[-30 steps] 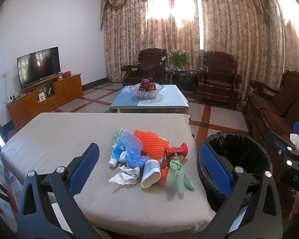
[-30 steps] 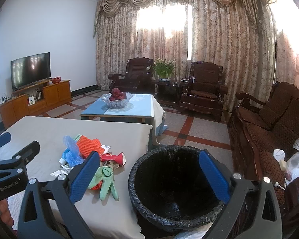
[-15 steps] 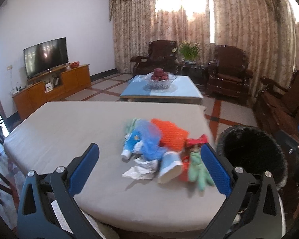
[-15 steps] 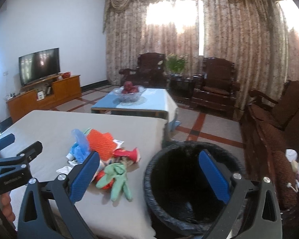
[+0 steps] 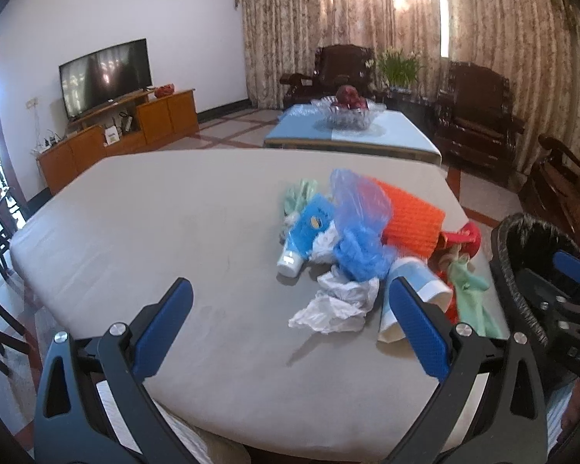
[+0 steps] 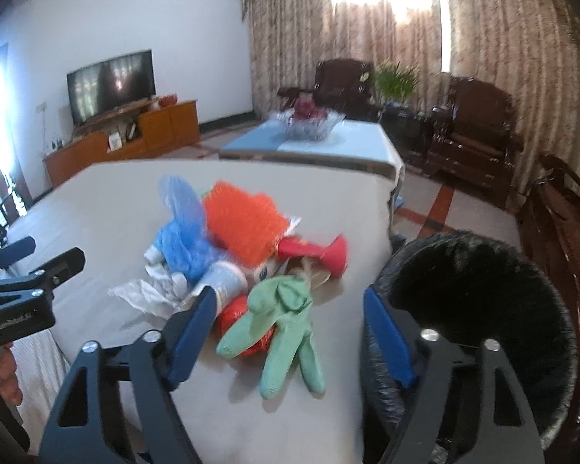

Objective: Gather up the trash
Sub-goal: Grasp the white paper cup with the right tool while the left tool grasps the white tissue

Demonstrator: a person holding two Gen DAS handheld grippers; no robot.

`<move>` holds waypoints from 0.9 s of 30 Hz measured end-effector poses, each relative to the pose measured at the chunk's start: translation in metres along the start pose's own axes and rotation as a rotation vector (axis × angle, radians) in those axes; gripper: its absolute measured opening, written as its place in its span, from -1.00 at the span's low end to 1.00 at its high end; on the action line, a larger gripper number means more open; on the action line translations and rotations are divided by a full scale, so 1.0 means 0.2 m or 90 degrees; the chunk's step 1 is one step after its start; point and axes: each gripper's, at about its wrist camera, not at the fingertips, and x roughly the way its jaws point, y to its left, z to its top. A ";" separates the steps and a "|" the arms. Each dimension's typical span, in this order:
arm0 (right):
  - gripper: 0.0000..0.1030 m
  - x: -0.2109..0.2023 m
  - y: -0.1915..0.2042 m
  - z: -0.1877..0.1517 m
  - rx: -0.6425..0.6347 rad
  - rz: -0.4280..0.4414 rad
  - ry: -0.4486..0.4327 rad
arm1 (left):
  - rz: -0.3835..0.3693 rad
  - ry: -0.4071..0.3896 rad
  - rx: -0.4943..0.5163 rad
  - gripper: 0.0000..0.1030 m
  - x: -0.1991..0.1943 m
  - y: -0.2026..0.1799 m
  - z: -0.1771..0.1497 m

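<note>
Heaped near the right end of the grey-covered table [image 5: 143, 232] lies a small pile of trash: a crumpled translucent blue plastic bag [image 5: 361, 224], a ribbed orange foam net sleeve [image 5: 413, 220], a blue squeeze tube with a white cap [image 5: 303, 234], a crumpled white tissue [image 5: 336, 305], a pale blue paper cup on its side [image 5: 413, 290], a red trumpet-shaped plastic piece [image 6: 321, 253] and a limp green rubber glove [image 6: 286, 326] draped over something shiny and red. Just beside that end of the table stands a round bin lined with a black plastic bag [image 6: 479, 309].

The left gripper [image 5: 290, 328] has its blue-padded jaws spread wide, empty, in front of the tissue and cup. The right gripper [image 6: 290, 332] has just been narrowing its jaws; they remain apart, with the glove's fingers lying between them and neither pad pressing on it.
</note>
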 end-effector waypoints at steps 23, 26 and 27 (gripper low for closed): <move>0.10 0.20 0.06 0.01 -0.046 0.014 0.033 | -0.151 0.166 0.011 -0.85 0.53 -0.10 -0.17; 0.02 0.21 0.08 0.02 -0.047 0.025 0.034 | -0.152 0.147 0.010 -0.92 0.48 -0.09 -0.16; -0.03 0.21 0.09 0.01 -0.046 0.030 0.035 | -0.151 0.140 0.009 -0.93 0.45 -0.09 -0.16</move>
